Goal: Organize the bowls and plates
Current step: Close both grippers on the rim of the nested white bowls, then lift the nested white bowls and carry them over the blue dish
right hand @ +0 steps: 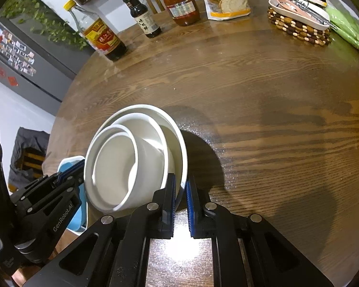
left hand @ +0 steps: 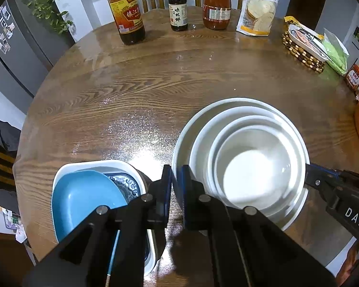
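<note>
The nested stack of white ceramic bowls [left hand: 246, 157] sat between both tools — left gripper [left hand: 177, 186] and right gripper [right hand: 180, 191] each clamped on opposite rims of the outermost bowl.

**Lighting / image quality**

Indoor light from overhead, medium bright. Hard specular glare on the glossy wooden table [left hand: 155, 91], hottest just ahead of the left gripper [left hand: 172, 179] and between the fingers of the right gripper [right hand: 180, 189]. White bowl stack [right hand: 136, 157] casts a dark rounded shadow to its right; broader soft shadows farther right. Strong fisheye bending, black vignette in corners. Bowl interiors near blown out. Focus mostly sharp.
</note>
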`<state>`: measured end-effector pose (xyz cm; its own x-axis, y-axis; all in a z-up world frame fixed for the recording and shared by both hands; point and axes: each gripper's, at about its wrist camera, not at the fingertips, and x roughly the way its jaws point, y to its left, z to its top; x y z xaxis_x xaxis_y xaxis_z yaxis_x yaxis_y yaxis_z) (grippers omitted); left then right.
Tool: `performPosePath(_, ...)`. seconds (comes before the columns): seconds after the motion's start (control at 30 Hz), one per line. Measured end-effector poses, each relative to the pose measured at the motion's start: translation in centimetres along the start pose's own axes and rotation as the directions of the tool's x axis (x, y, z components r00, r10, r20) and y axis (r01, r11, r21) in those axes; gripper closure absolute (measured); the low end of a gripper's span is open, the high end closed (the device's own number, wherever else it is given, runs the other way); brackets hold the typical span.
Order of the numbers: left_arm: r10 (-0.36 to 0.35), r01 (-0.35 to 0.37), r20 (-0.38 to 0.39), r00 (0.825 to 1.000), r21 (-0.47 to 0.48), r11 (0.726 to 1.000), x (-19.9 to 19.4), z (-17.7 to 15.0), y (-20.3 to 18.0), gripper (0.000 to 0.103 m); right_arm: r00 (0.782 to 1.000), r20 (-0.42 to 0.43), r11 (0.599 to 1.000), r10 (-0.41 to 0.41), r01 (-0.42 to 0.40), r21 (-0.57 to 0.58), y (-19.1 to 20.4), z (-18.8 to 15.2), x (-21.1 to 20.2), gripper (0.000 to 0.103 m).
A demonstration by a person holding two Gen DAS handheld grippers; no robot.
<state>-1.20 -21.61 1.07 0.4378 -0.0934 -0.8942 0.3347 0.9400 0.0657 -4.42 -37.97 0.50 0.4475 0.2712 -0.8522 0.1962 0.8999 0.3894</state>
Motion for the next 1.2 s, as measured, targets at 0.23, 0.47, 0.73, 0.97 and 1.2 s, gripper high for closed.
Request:
performPosePath(0.23, -0.002, 0.002, 0.013, 1.000, -0.013, 1.000, -0.1, -0.1, 0.1, 0.099, 1.000, 0.002, 1.000, -0.004, 0.004, -0.001, 0.2, 0.0, 0.0, 0.091)
performPosePath(0.47, 0.002, -0.002, 0.037, 0.999, -0.020, 1.000, -0.7, -0.2, 0.2, 0.100, 1.000, 0.018, 1.000, 0.003, -0.003, -0.004, 0.6, -0.2, -0.6, 0.091)
performPosePath(0.73, 0.022, -0.021, 0.085, 0.996, -0.014, 1.000, -2.0, 0.0, 0.2, 0.100, 0.999, 0.043, 1.000, 0.018, -0.018, -0.005, 1.1, -0.4, -1.9, 0.091)
performPosePath(0.97, 0.043, -0.041, 0.144, 0.989, -0.020, 0.999, -3.8, 0.1, 0.6, 0.100, 0.996, 0.074, 0.999, 0.040, -0.039, -0.024, 2.2, -0.5, -3.4, 0.091)
performPosePath(1.2, 0.079, -0.071, 0.189, 0.979, -0.045, 0.996, -5.4, -0.3, 1.5, 0.100, 0.994, 0.082, 0.996, 0.067, -0.063, -0.055, 3.8, -0.6, -3.9, 0.091)
